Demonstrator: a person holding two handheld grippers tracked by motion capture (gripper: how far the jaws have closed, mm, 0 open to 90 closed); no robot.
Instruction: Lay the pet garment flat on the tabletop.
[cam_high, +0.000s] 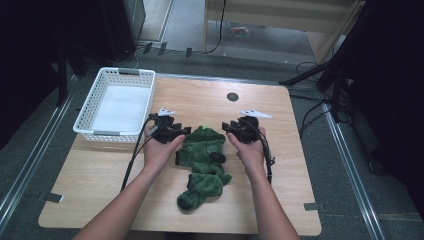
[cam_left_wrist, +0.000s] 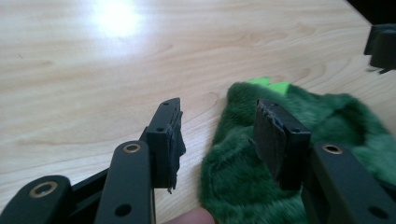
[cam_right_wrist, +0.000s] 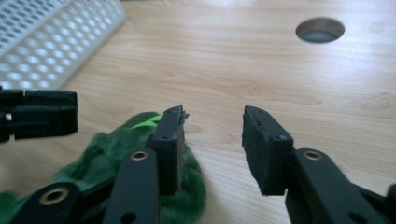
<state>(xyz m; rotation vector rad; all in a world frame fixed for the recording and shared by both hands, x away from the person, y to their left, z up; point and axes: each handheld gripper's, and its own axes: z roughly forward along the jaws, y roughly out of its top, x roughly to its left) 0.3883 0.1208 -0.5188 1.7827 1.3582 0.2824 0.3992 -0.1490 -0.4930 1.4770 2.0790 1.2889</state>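
A fuzzy dark green plush (cam_high: 202, 160) with a bright green patch lies crumpled in the middle of the wooden table (cam_high: 100, 170). My left gripper (cam_high: 186, 131) sits at the plush's upper left edge, jaws pointing right. In the left gripper view the left gripper (cam_left_wrist: 219, 106) stands open with the rim of the plush (cam_left_wrist: 243, 163) lying loosely between the pads, unpinched. My right gripper (cam_high: 226, 127) is at the plush's upper right. Its jaws (cam_right_wrist: 212, 113) are open over bare wood, with the plush (cam_right_wrist: 116, 149) just outside the left jaw.
A white lattice basket (cam_high: 107, 133) stands at the table's back left, also seen as the basket (cam_right_wrist: 46, 37) in the right gripper view. A round cable hole (cam_high: 232, 96) is set in the far middle of the table. Dark stands and cables surround the table.
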